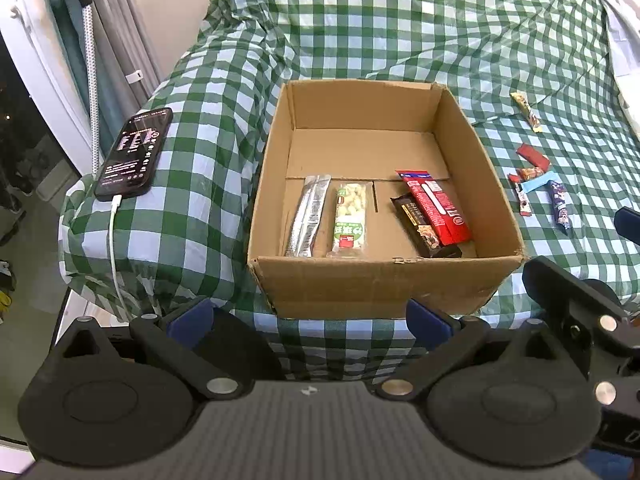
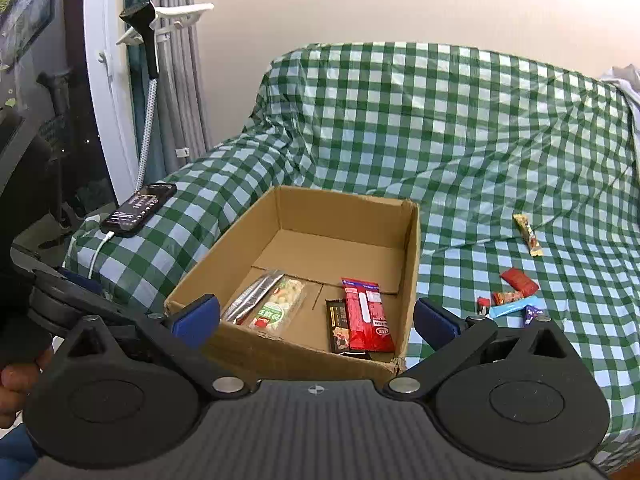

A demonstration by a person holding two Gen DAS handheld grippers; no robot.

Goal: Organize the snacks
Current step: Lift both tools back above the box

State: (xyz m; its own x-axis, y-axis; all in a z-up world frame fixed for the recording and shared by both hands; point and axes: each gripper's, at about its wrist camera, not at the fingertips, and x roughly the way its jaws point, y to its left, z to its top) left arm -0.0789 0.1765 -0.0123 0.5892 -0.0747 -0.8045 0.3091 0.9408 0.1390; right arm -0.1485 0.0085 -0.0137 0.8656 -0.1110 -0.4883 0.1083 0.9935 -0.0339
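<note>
— Two grippers, both with blue-padded jaws spread wide and nothing between them. The left gripper (image 1: 310, 316) hangs just before the near wall of the cardboard box (image 1: 372, 284); the right gripper (image 2: 316, 318) hangs at the box's near right corner.

— And inside the box?

— Four snacks lying on the floor of it, toward the near end. On the left a silver foil packet (image 1: 308, 216), and touching its side a clear pack with a green and red label (image 1: 351, 222), pale pieces showing through. On the right a dark brown bar (image 1: 422, 226) with a red pack with white print (image 1: 438, 206) lying partly over it. The far half of the box is bare cardboard.

— Anything outside it?

— To the right, on the green checked cloth (image 1: 400, 32), a small cluster: a red wrapper (image 1: 532, 155), a light blue bar (image 1: 538, 184), a dark blue one (image 1: 559, 202), two smaller red ones touching them. Farther back, well apart, a yellowish bar (image 1: 526, 111).

— On the left?

— A black phone (image 1: 134, 154) on the draped armrest, its screen lit, a white cable (image 1: 114, 248) plugged in.
</note>
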